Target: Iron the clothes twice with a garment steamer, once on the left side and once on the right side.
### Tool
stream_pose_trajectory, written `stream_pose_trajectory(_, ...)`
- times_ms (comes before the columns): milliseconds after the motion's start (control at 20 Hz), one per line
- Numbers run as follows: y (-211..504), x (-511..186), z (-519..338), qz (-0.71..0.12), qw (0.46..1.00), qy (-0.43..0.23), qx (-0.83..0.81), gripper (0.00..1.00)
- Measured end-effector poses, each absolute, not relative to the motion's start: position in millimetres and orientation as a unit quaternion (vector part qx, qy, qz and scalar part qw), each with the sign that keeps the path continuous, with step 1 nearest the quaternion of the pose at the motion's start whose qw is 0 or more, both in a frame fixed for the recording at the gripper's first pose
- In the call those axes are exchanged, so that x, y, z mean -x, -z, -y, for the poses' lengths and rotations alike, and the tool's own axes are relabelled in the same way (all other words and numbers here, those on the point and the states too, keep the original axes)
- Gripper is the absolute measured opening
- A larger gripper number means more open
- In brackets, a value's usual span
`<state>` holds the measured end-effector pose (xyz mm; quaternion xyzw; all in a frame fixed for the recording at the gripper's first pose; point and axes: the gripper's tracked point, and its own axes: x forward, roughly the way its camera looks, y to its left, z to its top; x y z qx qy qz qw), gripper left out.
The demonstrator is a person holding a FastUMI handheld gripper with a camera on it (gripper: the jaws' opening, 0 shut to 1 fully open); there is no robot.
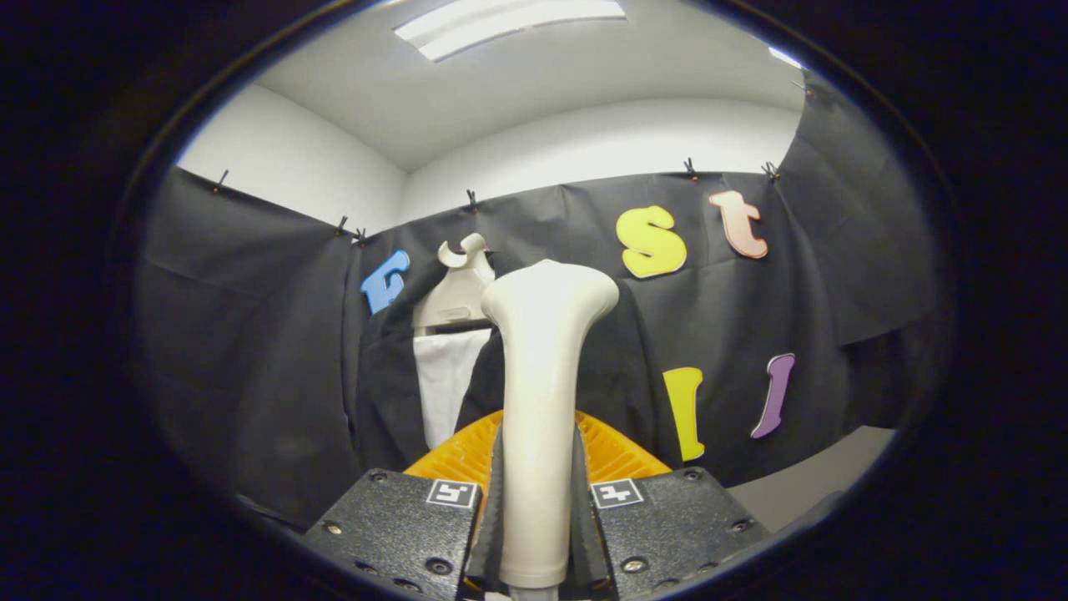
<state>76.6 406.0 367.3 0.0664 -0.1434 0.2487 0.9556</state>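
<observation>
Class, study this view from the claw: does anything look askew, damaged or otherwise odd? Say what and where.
Nothing stands out. The claw is shut on the steamer handle, which stands upright between its fingers. Beyond it, the dark garment with a white inner panel hangs on its hanger against the booth wall. An orange ridged object lies just ahead of the fingers.

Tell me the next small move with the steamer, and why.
Probably carry the steamer forward and a little left toward the garment. The gripper is shut on the steamer's handle, which stands upright between the fingers, while the garment hangs on its hanger beyond them, apart from the steamer's head, so no pass looks begun.
</observation>
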Motion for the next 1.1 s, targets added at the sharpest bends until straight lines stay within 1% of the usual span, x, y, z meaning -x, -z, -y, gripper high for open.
stream_pose_trajectory(200, -357, -81, -407, 0.13, 0.96, -0.238, -0.065, 0.36)
stream_pose_trajectory(500, -337, -87, -411, 0.107, 0.963, -0.241, -0.054, 0.36)
stream_pose_trajectory(650, -314, -76, -408, 0.087, 0.964, -0.245, -0.053, 0.36)
stream_pose_trajectory(800, -287, -63, -407, 0.062, 0.961, -0.264, -0.06, 0.36)
stream_pose_trajectory(1100, -245, -51, -397, 0.034, 0.965, -0.254, -0.052, 0.36)
